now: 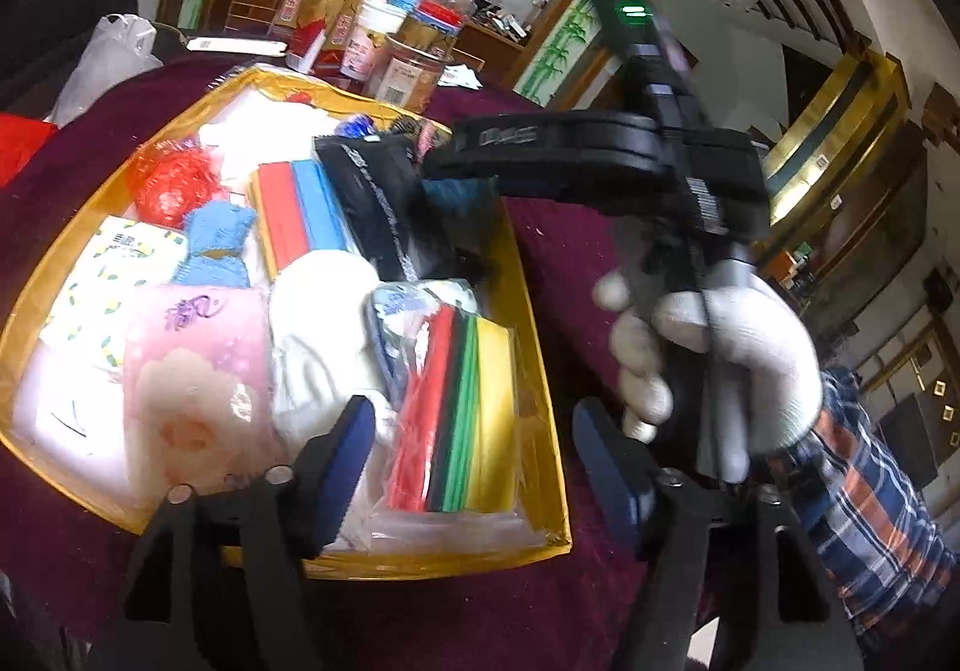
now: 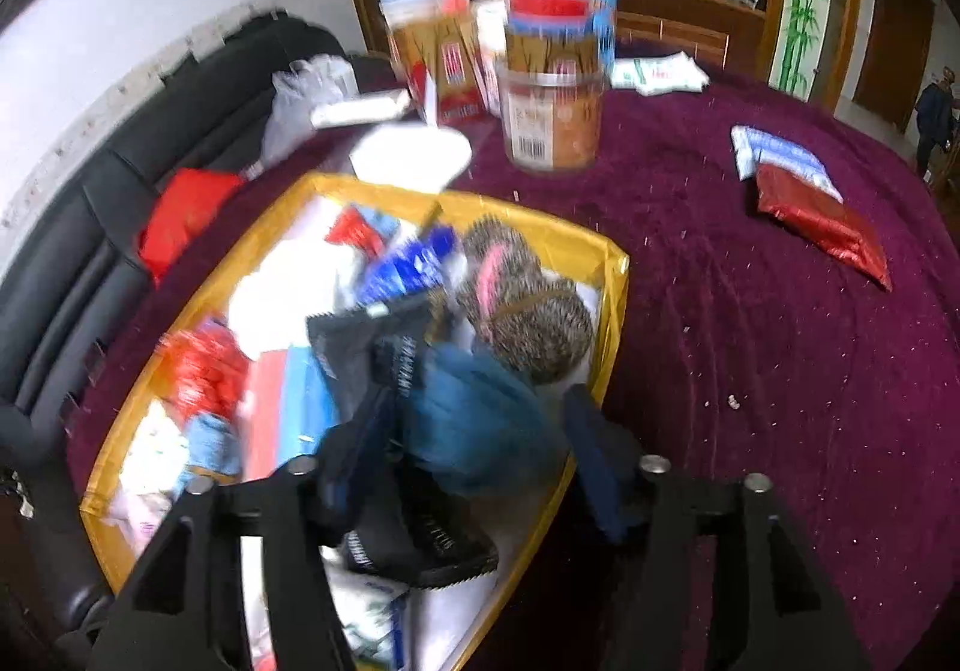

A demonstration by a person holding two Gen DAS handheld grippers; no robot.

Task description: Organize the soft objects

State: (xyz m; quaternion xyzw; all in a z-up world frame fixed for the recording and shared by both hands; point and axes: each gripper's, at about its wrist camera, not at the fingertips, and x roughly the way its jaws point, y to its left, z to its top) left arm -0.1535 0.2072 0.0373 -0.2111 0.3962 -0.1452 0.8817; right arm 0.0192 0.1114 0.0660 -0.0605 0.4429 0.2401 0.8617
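A yellow box (image 1: 531, 281) on a maroon tablecloth is packed with soft things: a pink tissue pack (image 1: 192, 371), white gloves (image 1: 318, 335), a bag of coloured cloths (image 1: 462, 413), red and blue sponges (image 1: 300, 209) and a black zip pouch (image 1: 384, 215). My left gripper (image 1: 474, 467) is open over the box's near end, with nothing between its fingers. My right gripper (image 2: 477, 449) is open above the yellow box (image 2: 612, 275). A fuzzy blue soft thing (image 2: 474, 419) lies between its fingers on the black pouch (image 2: 354, 353). A spiky brown plush (image 2: 522, 305) sits just beyond.
Jars and cartons (image 2: 552, 119) crowd the table's far side. A red packet (image 2: 822, 215) and a blue-white packet (image 2: 780, 155) lie on the cloth to the right. A white-gloved hand (image 1: 750, 359) with a plaid sleeve holds the right gripper (image 1: 444, 164). A black sofa (image 2: 90, 227) is at the left.
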